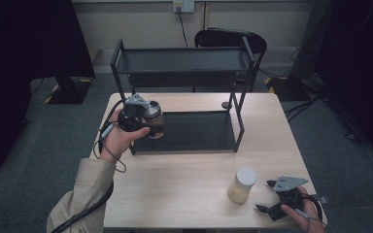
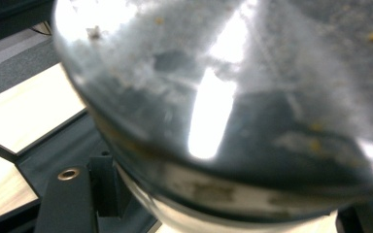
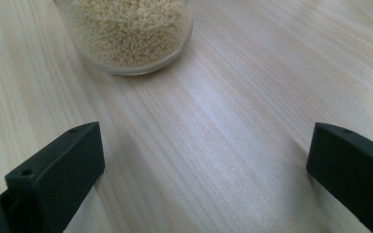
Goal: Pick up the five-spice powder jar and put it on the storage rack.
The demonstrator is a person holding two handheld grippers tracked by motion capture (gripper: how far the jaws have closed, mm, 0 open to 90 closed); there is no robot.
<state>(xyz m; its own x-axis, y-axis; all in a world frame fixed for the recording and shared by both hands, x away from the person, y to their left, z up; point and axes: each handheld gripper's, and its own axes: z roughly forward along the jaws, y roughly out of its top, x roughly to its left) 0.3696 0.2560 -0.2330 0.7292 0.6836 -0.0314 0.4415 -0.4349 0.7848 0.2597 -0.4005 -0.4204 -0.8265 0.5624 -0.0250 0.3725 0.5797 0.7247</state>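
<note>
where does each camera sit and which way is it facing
High view: above the person's side, looking forward and down on the table; both forearms show.
Left gripper view: on the left gripper, facing the held jar.
Right gripper view: on the right gripper, facing the grain jar; open fingers show.
Shared: both jars appear in the high view.

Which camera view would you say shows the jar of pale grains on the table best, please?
The high view: the jar of pale grains stands whole on the table, near the right gripper. The right gripper view shows its base and grains close up.
</note>
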